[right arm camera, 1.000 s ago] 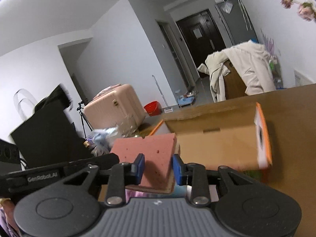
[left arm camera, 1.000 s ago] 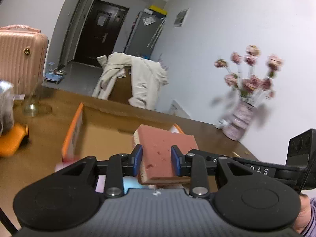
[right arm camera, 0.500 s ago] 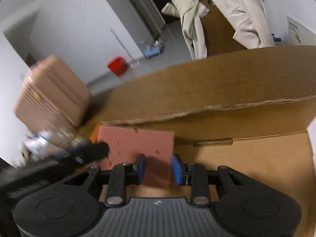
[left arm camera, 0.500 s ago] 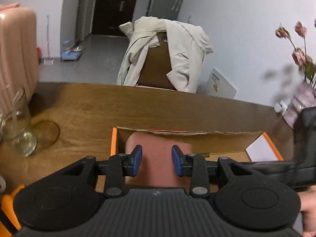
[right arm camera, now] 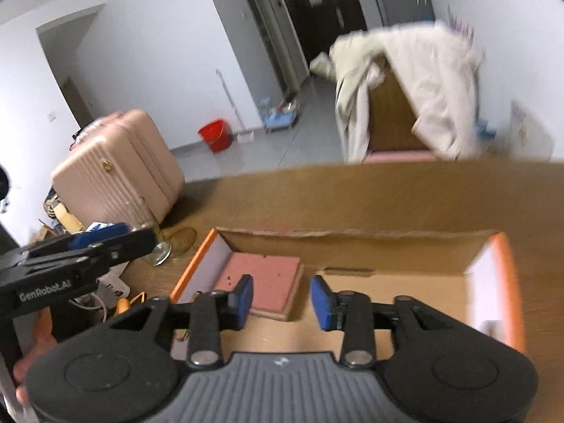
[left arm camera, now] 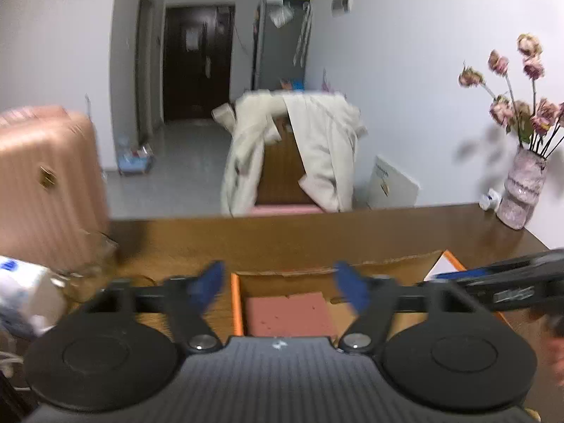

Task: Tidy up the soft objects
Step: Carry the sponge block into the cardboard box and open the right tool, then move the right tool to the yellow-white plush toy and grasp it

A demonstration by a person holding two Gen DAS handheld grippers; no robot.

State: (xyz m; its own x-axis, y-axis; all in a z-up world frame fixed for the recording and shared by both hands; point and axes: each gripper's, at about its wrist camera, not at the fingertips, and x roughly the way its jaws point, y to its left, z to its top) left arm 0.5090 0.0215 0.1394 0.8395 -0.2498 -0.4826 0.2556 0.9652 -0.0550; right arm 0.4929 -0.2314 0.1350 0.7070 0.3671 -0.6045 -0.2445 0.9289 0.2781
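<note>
With the flat pink foam sponge [right arm camera: 262, 283] lying in the orange-edged cardboard box [right arm camera: 498, 275], I count this placement done. My left gripper [left arm camera: 278, 287] and right gripper [right arm camera: 282, 298] have just been opening and stand spread, nothing between them. Next I must seek another soft object.

"GenRobot.AI" in white letters on the side of the black left claw [right arm camera: 102, 243], near left.

White walls, grey floor, dark door [left arm camera: 197, 60] down the hall, cream coat [left arm camera: 317, 148] draped over a wooden chair, pink suitcase [right arm camera: 120, 172].
</note>
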